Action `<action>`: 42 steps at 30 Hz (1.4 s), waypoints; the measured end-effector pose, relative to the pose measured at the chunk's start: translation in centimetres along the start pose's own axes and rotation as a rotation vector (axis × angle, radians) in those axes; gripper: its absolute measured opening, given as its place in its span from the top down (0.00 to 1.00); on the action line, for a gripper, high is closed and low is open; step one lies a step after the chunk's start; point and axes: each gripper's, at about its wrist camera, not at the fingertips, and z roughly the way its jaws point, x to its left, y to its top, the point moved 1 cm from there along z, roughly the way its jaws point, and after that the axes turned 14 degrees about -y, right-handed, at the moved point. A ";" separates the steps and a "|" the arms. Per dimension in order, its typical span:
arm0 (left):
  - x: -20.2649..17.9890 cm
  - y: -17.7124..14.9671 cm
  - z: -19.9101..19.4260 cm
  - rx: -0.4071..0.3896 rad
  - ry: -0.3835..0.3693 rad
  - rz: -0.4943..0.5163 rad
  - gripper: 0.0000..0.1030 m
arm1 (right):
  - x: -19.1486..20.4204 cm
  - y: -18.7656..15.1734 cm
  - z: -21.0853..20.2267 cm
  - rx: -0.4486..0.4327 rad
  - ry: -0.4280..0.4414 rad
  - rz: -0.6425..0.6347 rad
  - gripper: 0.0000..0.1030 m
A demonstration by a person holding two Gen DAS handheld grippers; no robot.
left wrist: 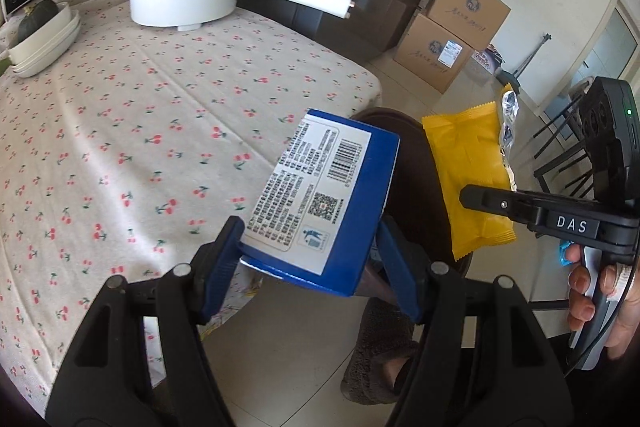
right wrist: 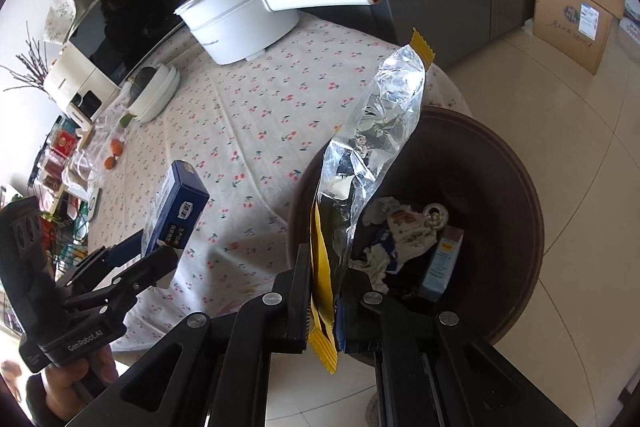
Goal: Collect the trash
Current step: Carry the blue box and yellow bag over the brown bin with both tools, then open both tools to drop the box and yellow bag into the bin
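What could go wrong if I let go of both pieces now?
1. The blue box, clamped in the left gripper, hangs over the table edge, not clearly over the bin; released here, it may land on the floor.
2. The wrapper, held upright in the right gripper near the bin's rim, is light and could flutter outside.
3. The two grippers are close together and could bump on the way in.

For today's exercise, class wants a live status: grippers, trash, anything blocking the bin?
Left gripper shut on blue carton. Right gripper shut on yellow wrapper, over brown bin. Bin mouth unobstructed, trash already inside.
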 end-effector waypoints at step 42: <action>2.4 -2.3 -2.8 0.037 0.126 -0.028 0.01 | -3.7 1.8 3.4 0.090 -0.141 0.111 0.26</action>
